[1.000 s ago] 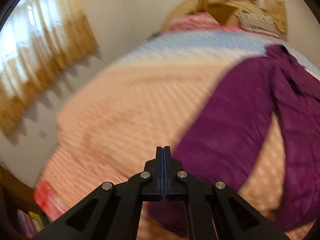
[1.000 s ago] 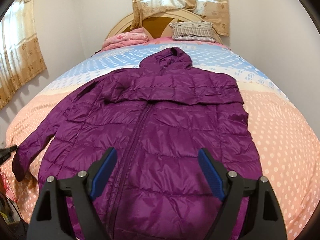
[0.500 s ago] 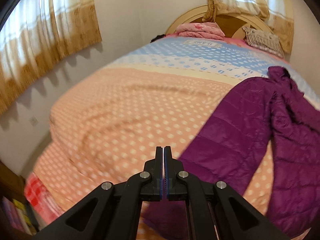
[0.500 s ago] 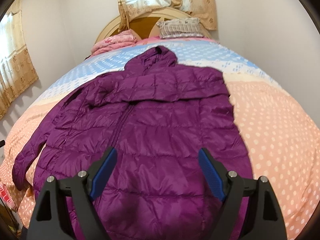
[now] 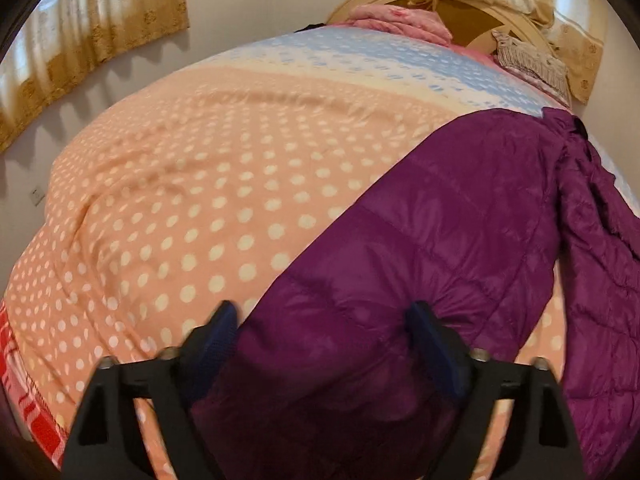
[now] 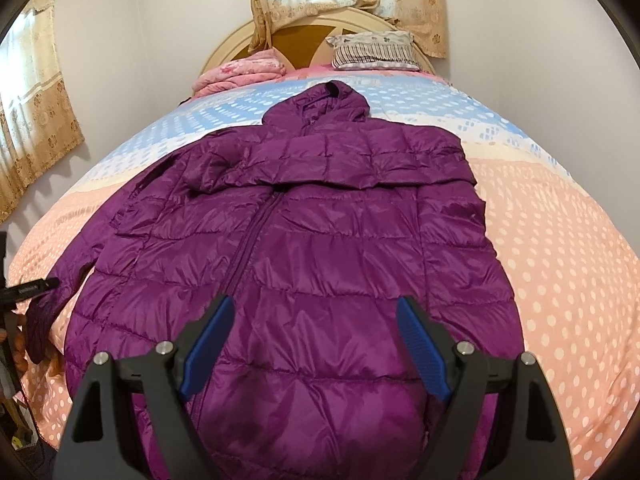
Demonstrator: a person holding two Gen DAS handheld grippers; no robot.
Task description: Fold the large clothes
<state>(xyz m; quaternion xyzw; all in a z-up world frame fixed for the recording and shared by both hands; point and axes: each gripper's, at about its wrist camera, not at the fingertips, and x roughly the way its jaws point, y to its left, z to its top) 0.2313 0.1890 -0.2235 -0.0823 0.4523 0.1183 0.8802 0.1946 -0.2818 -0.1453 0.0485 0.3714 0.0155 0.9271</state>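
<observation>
A purple hooded puffer jacket [image 6: 320,232] lies front up on the bed, hood toward the headboard, one sleeve folded across its chest. Its other sleeve [image 5: 420,240] stretches out toward the bed's left edge. My left gripper [image 5: 322,332] is open, its jaws straddling the cuff end of that sleeve. It also shows at the left edge of the right wrist view [image 6: 28,292], beside the cuff. My right gripper [image 6: 314,336] is open and empty above the jacket's lower hem.
The bed has a peach polka-dot and blue blanket [image 6: 560,240]. A folded pink quilt [image 6: 240,72] and a striped pillow [image 6: 376,50] lie at the headboard. Curtained windows [image 5: 80,28] are on the left wall and behind the bed.
My left gripper has opened and moved down and forward onto the sleeve cuff. My right gripper stayed open, with the view shifting slightly.
</observation>
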